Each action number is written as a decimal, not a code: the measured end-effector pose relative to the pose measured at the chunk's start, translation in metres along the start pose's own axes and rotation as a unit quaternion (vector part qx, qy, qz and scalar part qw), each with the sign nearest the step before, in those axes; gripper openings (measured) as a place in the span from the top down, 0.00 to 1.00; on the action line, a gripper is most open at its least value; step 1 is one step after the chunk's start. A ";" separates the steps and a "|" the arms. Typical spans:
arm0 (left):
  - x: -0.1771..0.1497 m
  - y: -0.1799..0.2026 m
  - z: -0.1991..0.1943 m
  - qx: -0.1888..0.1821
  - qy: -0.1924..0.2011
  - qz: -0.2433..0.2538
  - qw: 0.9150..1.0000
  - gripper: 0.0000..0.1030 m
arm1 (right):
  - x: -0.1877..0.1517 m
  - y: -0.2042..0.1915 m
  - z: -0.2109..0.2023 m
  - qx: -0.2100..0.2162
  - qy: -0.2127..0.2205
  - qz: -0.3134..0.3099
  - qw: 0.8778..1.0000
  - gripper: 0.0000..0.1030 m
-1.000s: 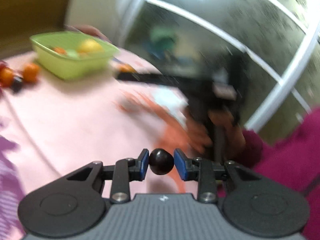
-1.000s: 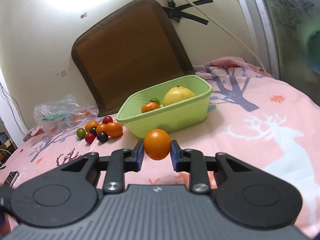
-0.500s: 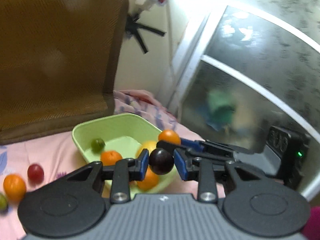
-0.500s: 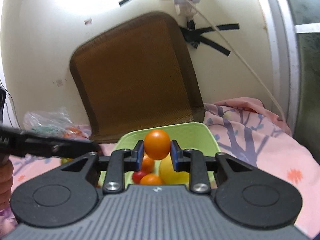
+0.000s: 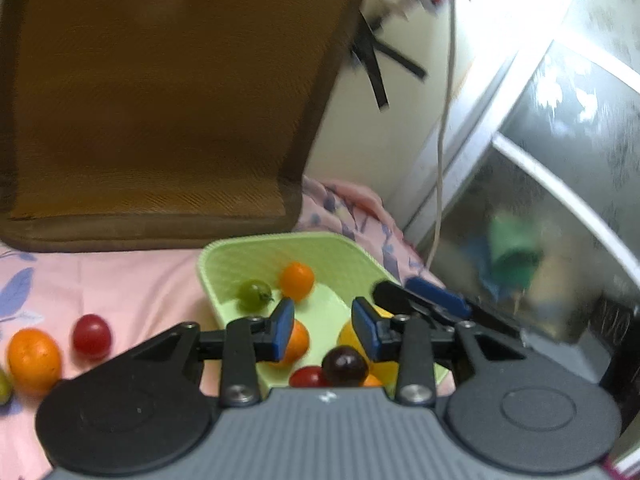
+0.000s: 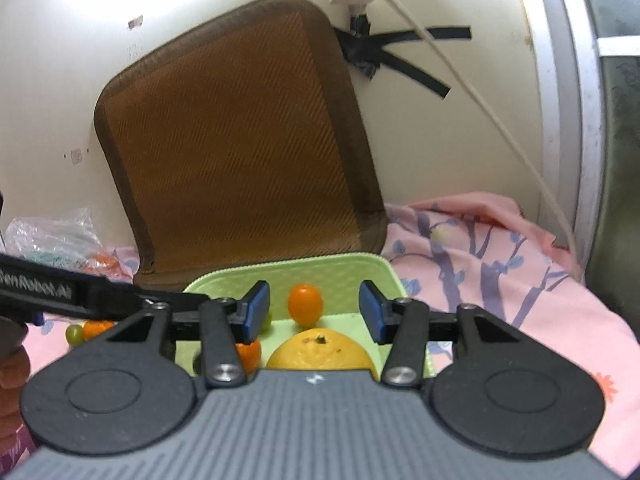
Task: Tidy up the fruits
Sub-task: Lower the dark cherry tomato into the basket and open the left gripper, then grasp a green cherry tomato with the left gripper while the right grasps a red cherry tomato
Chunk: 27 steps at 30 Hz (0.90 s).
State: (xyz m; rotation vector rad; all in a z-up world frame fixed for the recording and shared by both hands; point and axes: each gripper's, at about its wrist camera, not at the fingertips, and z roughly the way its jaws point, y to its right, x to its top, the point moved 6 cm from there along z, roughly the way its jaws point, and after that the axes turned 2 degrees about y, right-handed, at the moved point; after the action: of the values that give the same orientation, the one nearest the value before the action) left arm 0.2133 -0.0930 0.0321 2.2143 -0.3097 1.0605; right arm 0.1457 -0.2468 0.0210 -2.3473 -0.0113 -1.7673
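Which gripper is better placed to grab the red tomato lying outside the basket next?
Left. The red tomato lies just beside the open left gripper, while the right gripper doesn't see it.

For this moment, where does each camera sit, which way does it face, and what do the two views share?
Left wrist: sits on the left gripper, looking over the green basket toward the brown cushion; its own open fingers and the right gripper's fingers show.
Right wrist: sits on the right gripper, facing the same basket; its own open fingers, the left gripper's arm and part of a hand show.
Shared: basket, cushion, a small orange fruit in the basket, and the pink sheet.
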 end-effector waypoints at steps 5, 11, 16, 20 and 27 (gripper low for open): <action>0.006 -0.024 -0.055 0.013 0.048 -0.026 0.998 0.68 | 0.007 0.003 -0.019 -0.001 0.030 0.017 0.999 0.50; -0.010 -0.072 -0.123 0.085 0.078 -0.038 0.993 0.68 | 0.011 -0.020 -0.038 0.042 0.035 0.021 0.998 0.51; -0.025 -0.119 -0.150 0.131 0.081 -0.080 0.985 0.68 | -0.005 -0.081 -0.041 0.119 0.003 -0.039 0.992 0.59; -0.027 -0.138 -0.143 0.143 0.075 -0.085 0.983 0.60 | -0.024 -0.131 -0.027 0.161 -0.036 -0.090 0.982 0.61; -0.029 -0.152 -0.103 0.146 0.046 -0.079 0.985 0.54 | -0.053 -0.191 0.014 0.168 -0.091 -0.173 0.966 0.63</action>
State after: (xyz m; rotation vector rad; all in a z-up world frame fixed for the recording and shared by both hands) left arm 0.2028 0.0868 -0.0119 2.3891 0.0685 1.1773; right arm 0.1196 -0.0510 -0.0035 -2.3420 -0.7310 -1.5200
